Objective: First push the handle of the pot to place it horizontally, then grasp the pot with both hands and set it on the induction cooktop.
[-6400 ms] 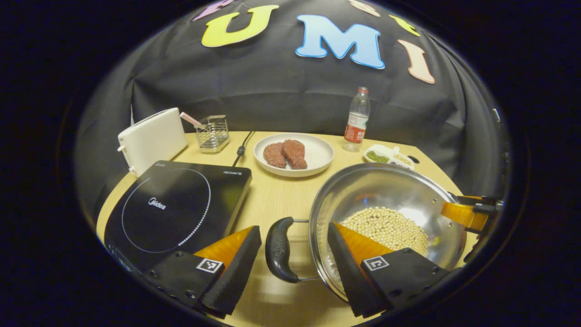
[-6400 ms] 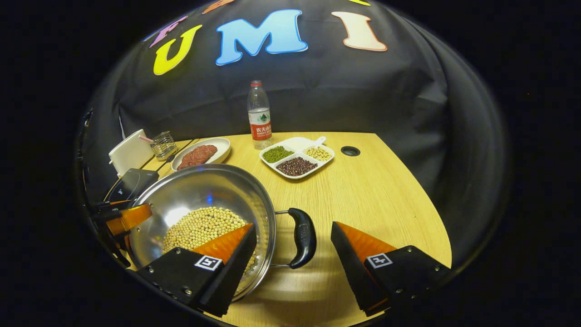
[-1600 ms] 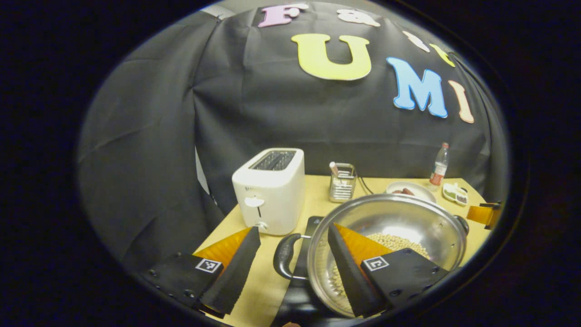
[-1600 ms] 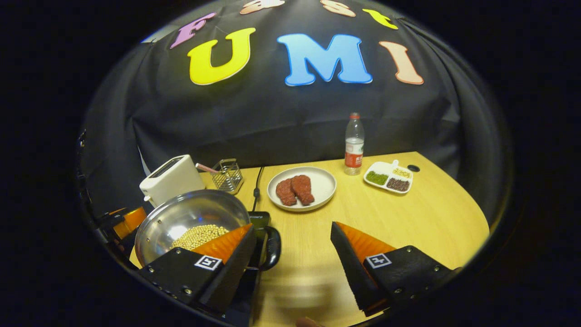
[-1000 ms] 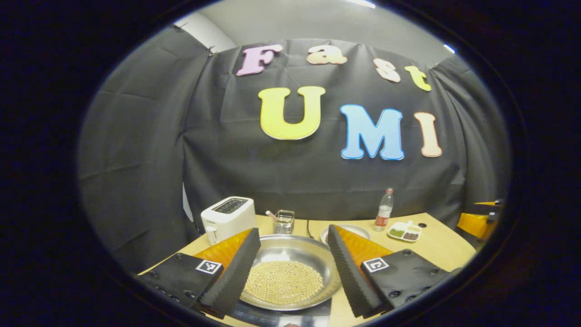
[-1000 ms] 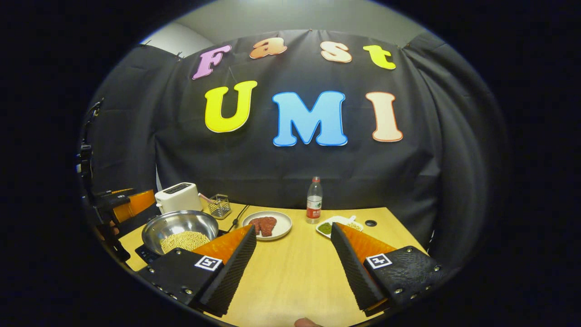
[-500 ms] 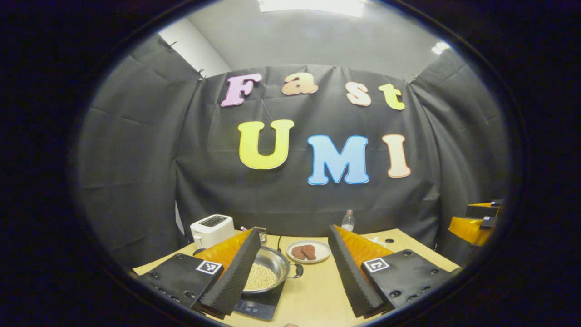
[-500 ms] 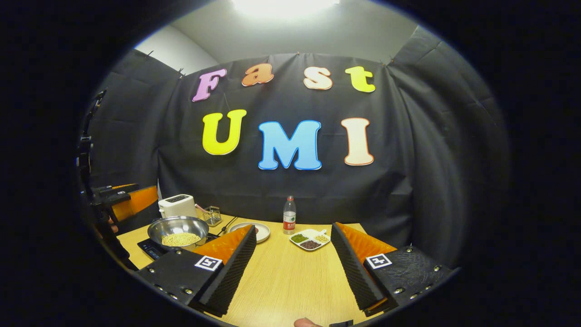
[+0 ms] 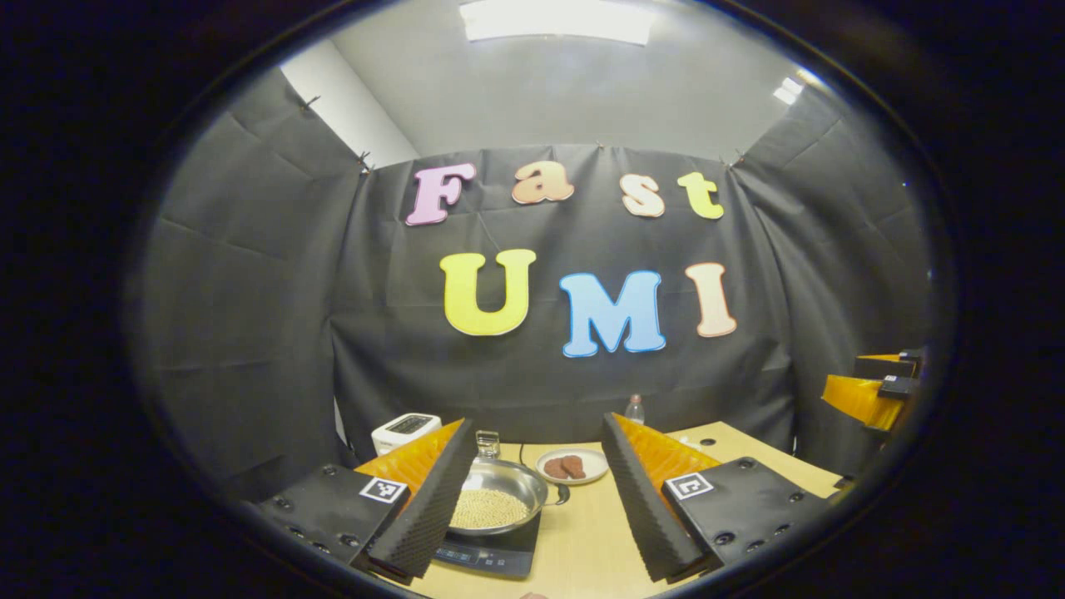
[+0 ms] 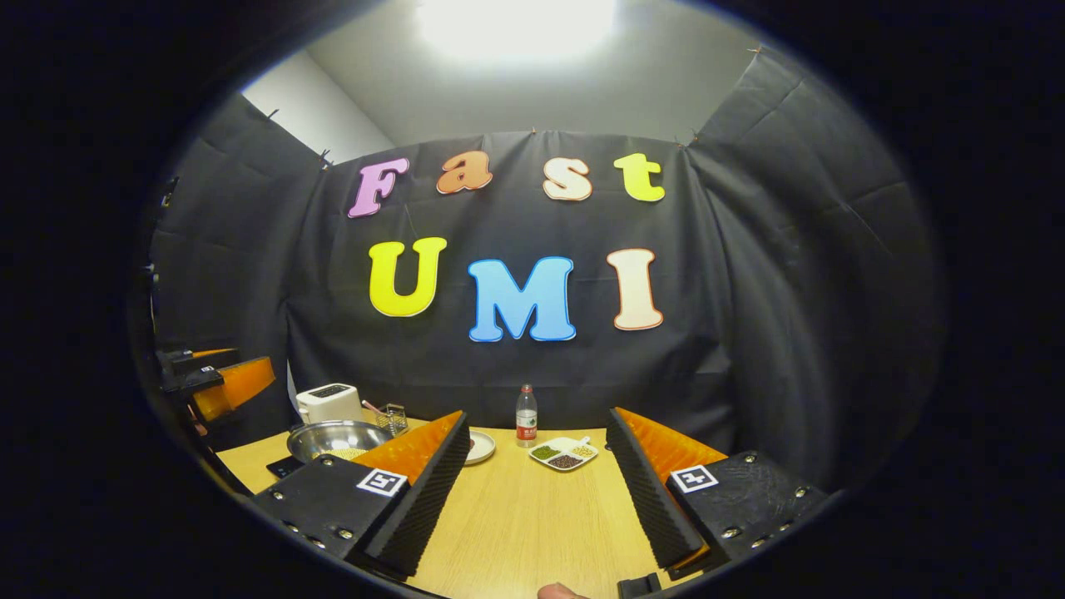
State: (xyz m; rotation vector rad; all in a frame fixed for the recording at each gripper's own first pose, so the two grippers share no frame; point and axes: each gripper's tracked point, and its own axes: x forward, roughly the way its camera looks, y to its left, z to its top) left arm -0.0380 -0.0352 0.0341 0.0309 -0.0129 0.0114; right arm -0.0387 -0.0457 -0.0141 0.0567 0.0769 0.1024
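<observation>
The steel pot (image 9: 499,497) holds pale beans and sits on the black induction cooktop (image 9: 491,556); its black handle (image 9: 561,494) sticks out to the right. My left gripper (image 9: 539,424) is open, raised and well back from the pot, with nothing between its fingers. My right gripper (image 10: 537,416) is open too, high over the table's near edge. In the right gripper view the pot (image 10: 337,438) stands far left on the cooktop (image 10: 281,467), and the left gripper (image 10: 220,378) hangs in the air beyond it.
On the wooden table (image 10: 532,516) stand a white toaster (image 10: 330,401), a wire holder (image 10: 393,418), a plate of meat (image 9: 571,466), a water bottle (image 10: 525,427) and a divided dish of beans (image 10: 564,453).
Both grippers let go of the pot's handles once it sat on the cooktop. They have since drawn back and up, so the table looks smaller and farther away.
</observation>
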